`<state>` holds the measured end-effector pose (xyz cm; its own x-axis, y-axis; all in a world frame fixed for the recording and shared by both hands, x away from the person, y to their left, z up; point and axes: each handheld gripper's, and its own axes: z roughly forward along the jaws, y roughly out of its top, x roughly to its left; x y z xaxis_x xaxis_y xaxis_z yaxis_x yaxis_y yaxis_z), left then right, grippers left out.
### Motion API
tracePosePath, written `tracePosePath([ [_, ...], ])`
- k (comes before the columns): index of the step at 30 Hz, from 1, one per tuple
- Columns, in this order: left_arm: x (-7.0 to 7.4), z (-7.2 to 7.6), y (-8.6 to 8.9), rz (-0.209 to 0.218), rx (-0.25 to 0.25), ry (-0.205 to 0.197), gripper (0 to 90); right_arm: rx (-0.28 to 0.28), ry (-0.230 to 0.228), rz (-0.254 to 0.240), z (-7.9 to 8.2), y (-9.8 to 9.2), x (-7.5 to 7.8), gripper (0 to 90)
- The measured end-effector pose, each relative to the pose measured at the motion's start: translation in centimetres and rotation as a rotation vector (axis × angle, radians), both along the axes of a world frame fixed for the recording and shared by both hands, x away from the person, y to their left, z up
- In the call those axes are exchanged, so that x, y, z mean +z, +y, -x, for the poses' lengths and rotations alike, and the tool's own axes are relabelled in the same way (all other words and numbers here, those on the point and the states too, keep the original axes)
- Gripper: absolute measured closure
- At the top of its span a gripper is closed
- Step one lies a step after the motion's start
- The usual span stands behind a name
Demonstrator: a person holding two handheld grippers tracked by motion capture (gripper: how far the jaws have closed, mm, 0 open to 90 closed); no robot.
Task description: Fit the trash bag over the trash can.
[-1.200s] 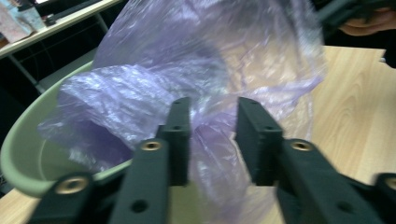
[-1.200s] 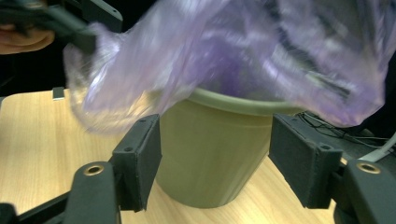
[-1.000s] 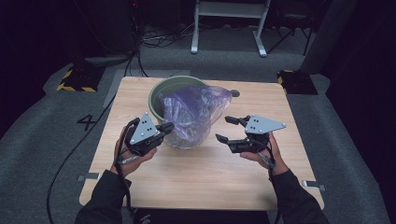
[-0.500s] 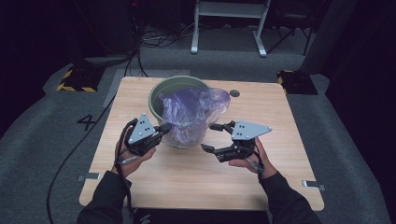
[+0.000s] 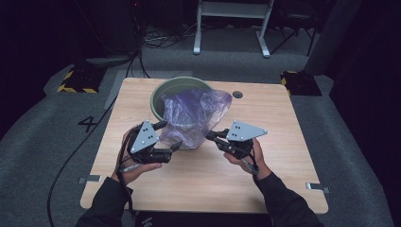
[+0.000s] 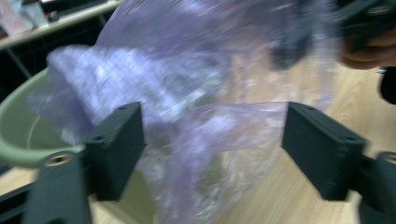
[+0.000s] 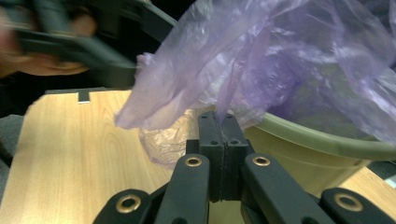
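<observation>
At table (image 5: 283,189) centre: purple plastic bag (image 5: 194,116) draped over near rim of green bucket (image 5: 161,94), spilling toward near side. Left gripper (image 5: 171,137) held at bag's near-left edge; jaws just opened, spread wide, bag film seen between them in left gripper view (image 6: 205,149), not pressed by pads. Right gripper (image 5: 211,135) placed at bag's near-right edge; jaws just closed, pads pressed together, bag film pinched at tips in right gripper view (image 7: 219,123).
</observation>
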<state>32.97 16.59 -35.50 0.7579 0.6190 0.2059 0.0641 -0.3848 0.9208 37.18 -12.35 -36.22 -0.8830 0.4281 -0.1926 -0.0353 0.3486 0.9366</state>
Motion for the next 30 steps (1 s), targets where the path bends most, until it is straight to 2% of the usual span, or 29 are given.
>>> tracePosePath([
  [2, 0.4, 0.4, -0.1, 0.010, -0.024, 0.008, 15.5, -0.008, 0.003, -0.008, -0.1, -0.1, 0.0, 90.0],
  [4, 0.8, 0.8, -0.4, 0.022, -0.023, -0.005, 15.2, -0.015, 0.002, -0.002, -0.1, -0.1, 0.0, 90.0],
  [6, 1.2, 1.0, -1.0, 0.011, -0.029, -0.018, 15.2, -0.014, 0.005, -0.002, -0.1, 0.0, 0.0, 90.0],
  [9, 1.6, 1.1, -2.3, -0.035, -0.043, -0.033, 15.3, -0.016, 0.008, 0.002, -0.2, 0.1, 0.0, 90.0],
  [14, 1.6, 0.5, -4.4, -0.104, -0.021, -0.038, 17.8, -0.005, 0.007, 0.013, 0.0, 0.3, 0.1, 90.0],
  [17, 1.5, 0.3, -5.1, -0.146, -0.019, -0.047, 27.6, -0.003, 0.009, 0.012, 0.0, 0.3, 0.2, 90.0],
  [18, 1.4, 0.1, -5.2, -0.156, -0.017, -0.050, 36.7, -0.003, 0.011, 0.006, 0.0, 0.3, 0.3, 90.0],
  [19, 1.4, 0.0, -5.3, -0.153, -0.014, -0.048, 40.7, 0.001, 0.011, 0.003, 0.0, 0.2, 0.3, 90.0],
  [20, 1.4, -0.1, -5.3, -0.162, 0.003, -0.052, 45.0, 0.007, 0.009, 0.001, 0.0, 0.2, 0.4, 90.0],
  [21, 1.4, -0.3, -5.3, -0.185, 0.019, -0.058, 54.0, 0.008, 0.007, 0.001, 0.1, 0.2, 0.4, 90.0],
  [22, 1.4, -0.4, -5.2, -0.186, 0.023, -0.057, 57.3, 0.006, 0.006, 0.000, 0.1, 0.2, 0.4, 90.0],
  [24, 1.5, -0.7, -4.8, -0.171, 0.023, -0.058, 71.0, 0.011, 0.005, 0.001, 0.2, 0.1, 0.4, 90.0],
  [26, 1.7, -1.0, -4.2, -0.151, 0.032, -0.060, 80.5, 0.005, 0.002, 0.005, 0.1, 0.0, 0.3, 90.0],
  [30, 1.9, -1.8, -2.7, -0.100, 0.042, -0.040, 89.5, -0.007, 0.014, 0.007, -0.1, -0.3, 0.1, 90.0],
])
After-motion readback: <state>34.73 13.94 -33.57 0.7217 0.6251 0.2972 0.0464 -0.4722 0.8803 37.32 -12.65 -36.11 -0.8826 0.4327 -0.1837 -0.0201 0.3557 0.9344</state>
